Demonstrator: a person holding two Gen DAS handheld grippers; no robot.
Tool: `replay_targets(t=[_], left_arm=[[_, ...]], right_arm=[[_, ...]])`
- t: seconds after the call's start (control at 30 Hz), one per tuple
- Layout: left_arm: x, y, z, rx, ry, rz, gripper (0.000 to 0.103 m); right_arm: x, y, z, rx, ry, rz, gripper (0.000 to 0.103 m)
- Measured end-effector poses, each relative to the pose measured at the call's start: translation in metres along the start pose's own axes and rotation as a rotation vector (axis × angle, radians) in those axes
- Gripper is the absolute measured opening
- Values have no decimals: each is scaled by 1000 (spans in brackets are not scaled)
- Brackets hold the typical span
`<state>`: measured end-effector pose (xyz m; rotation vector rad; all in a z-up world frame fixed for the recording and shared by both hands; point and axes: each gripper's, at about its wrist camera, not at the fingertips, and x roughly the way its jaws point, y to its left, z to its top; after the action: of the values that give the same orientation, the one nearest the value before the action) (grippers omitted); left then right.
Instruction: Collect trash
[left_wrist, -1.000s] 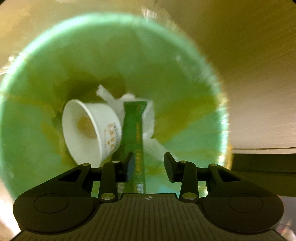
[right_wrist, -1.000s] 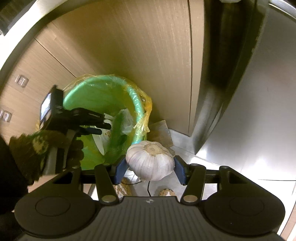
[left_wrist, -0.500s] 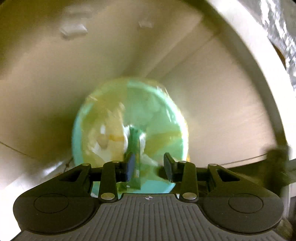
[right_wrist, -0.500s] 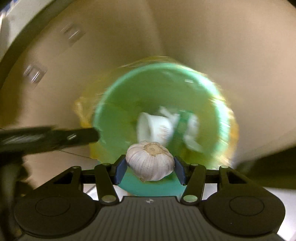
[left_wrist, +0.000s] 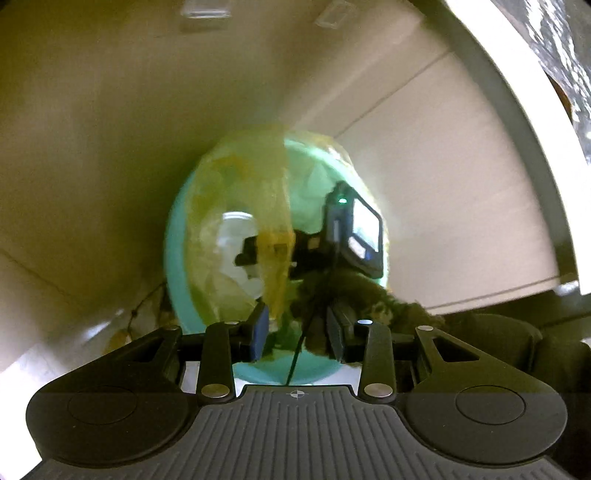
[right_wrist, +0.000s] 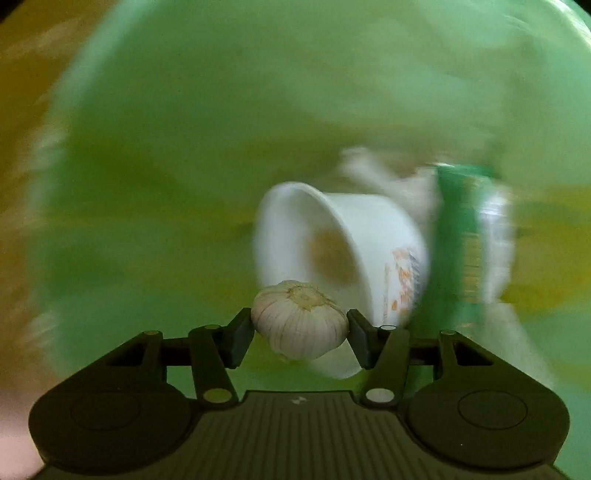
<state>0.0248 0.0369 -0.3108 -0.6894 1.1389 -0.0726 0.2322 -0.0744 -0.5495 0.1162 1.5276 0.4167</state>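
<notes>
A green bin (right_wrist: 155, 155) lined with a thin yellowish bag fills the right wrist view, seen from just above its mouth. The right tongs (right_wrist: 300, 326) are clamped on a whole garlic bulb (right_wrist: 300, 321), one pad on each side of it, root end facing up. The bulb hangs over the inside of the bin, likely so it will fall in when the pads part. Deeper in the bin lie a white paper cup (right_wrist: 332, 236) on its side, a green packet (right_wrist: 458, 236) standing beside the cup, and crumpled white paper behind both. This view is blurred. In the left wrist view, the left tongs (left_wrist: 297, 328) stand apart and hold nothing, well back from the bin, probably to leave room. From there the right tongs and the gloved hand holding them appear over the bin's mouth. A fold of the bag (left_wrist: 273, 221) drapes across the bin's opening.
</notes>
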Motion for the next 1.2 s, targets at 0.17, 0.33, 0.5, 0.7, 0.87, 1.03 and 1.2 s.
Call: replay_targets(t=[0.17,0.33,0.5,0.7,0.87,1.03,1.2], left_arm=[[0,-18,18,64,30,-28,39],[-17,-40,31,128,59,-10,39],[-54,-81,52,257,29,4,39],[-107,-131,94,381,-165,18,39],[-150,-152,124,438,-321,-42,39],[-181,-163,124,475,-404,-28,39],[-208,-171,81,465,-515,2,39]], right_arm=[[-49,-52,-7,177,-48,92,56],[-123,-66,-27,233,-151,161,59],[-202,-59,-61,286,-244,155,59],[-331,-37,-110,301,-430,135,59],[-432,3,-140,219,-651,43,63],[-492,56,-156,120,-873,-87,65],[-516,85,-168,-34,-970,-134,70]])
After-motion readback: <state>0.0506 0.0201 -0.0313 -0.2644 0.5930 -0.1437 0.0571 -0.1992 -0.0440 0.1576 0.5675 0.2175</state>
